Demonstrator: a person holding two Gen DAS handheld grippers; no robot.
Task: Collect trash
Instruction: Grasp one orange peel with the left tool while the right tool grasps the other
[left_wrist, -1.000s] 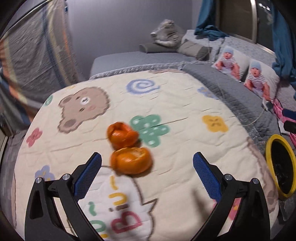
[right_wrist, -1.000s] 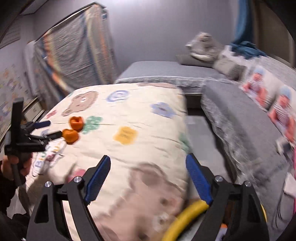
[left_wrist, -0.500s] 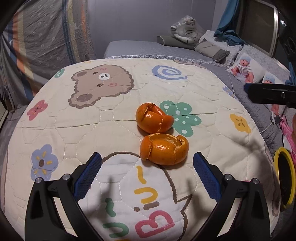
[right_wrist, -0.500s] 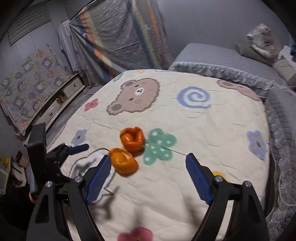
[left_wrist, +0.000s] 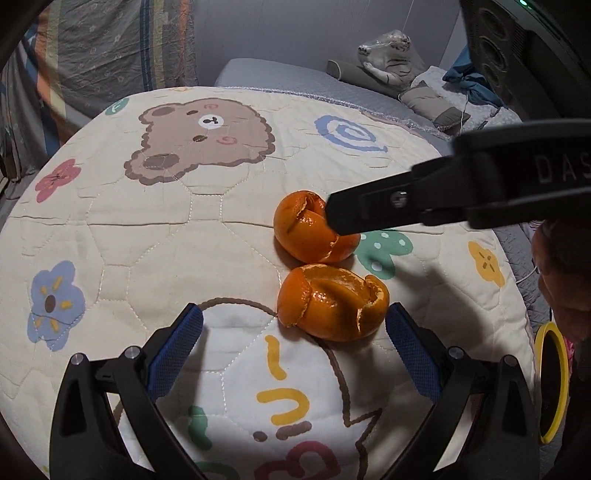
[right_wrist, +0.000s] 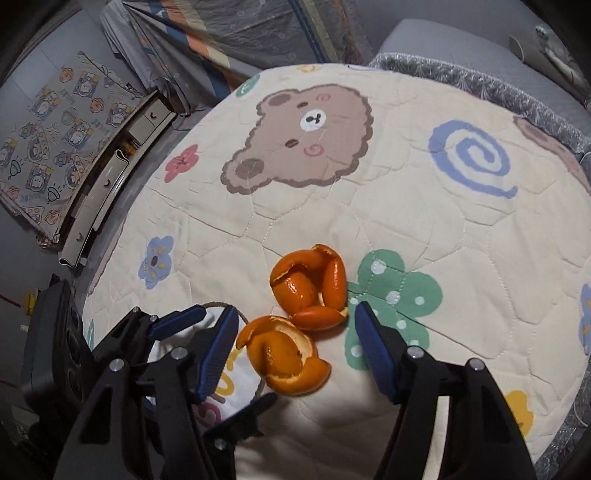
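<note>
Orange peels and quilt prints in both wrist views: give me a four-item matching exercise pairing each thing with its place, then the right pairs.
Things:
1. Curled orange peel nearer the left gripper
2. Curled orange peel farther from it
3. Brown bear face print
4. Yellow-rimmed round bin

Places:
A. Off the quilt's right edge, left wrist view
B. Between the open left gripper's blue pads
C. Beyond both peels on the cream quilt
D. Between the open right gripper's fingers, beside the green clover print

Pairs: 1-B, 2-D, 3-C, 4-A
</note>
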